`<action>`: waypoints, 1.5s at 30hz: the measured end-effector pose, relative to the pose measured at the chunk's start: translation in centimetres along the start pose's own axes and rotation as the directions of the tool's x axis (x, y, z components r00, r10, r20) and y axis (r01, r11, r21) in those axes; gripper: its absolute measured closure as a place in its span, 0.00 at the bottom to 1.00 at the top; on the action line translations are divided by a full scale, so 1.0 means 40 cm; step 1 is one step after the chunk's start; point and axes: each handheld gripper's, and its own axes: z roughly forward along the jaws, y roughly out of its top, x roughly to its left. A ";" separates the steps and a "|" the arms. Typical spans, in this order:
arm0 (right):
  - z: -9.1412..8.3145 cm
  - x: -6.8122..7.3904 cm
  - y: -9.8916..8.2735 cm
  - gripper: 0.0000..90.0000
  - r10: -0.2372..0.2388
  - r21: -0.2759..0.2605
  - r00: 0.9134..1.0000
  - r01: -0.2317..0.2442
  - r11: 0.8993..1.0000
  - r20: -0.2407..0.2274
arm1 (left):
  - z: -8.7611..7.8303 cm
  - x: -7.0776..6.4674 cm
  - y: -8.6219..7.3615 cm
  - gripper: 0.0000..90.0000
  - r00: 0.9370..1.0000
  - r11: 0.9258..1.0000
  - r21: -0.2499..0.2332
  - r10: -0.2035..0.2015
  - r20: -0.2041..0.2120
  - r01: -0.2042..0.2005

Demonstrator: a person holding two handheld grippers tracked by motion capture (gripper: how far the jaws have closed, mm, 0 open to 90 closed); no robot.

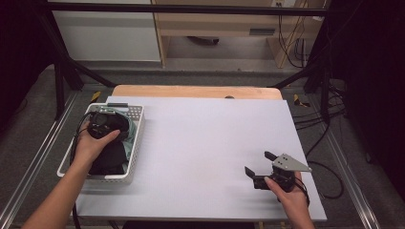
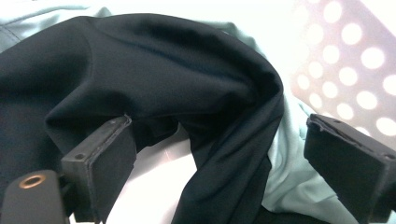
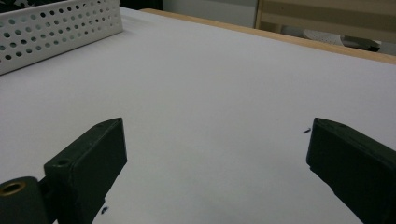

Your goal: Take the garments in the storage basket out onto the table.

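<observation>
Your left gripper (image 2: pixel 219 154) is down inside the white basket (image 1: pixel 136 138) at the table's left edge, jaws spread wide around a fold of black cloth (image 2: pixel 163 79) but not clamped on it. Your right gripper (image 3: pixel 217 168) hovers wide open over the bare white table (image 3: pixel 224 84), holding nothing.

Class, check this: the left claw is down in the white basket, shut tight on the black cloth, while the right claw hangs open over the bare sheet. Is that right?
Not quite. The left claw is in the basket, but it is open: the left gripper view shows its jaws wide apart, a fold of the black cloth between them, not yet clamped. The right claw is indeed open over the sheet.
</observation>
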 end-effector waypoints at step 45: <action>0.005 0.000 -0.002 0.06 -0.004 0.015 1.000 0.003 1.000 0.004 | 0.032 -0.030 0.017 0.10 0.998 0.998 0.016 0.061 0.020 -0.061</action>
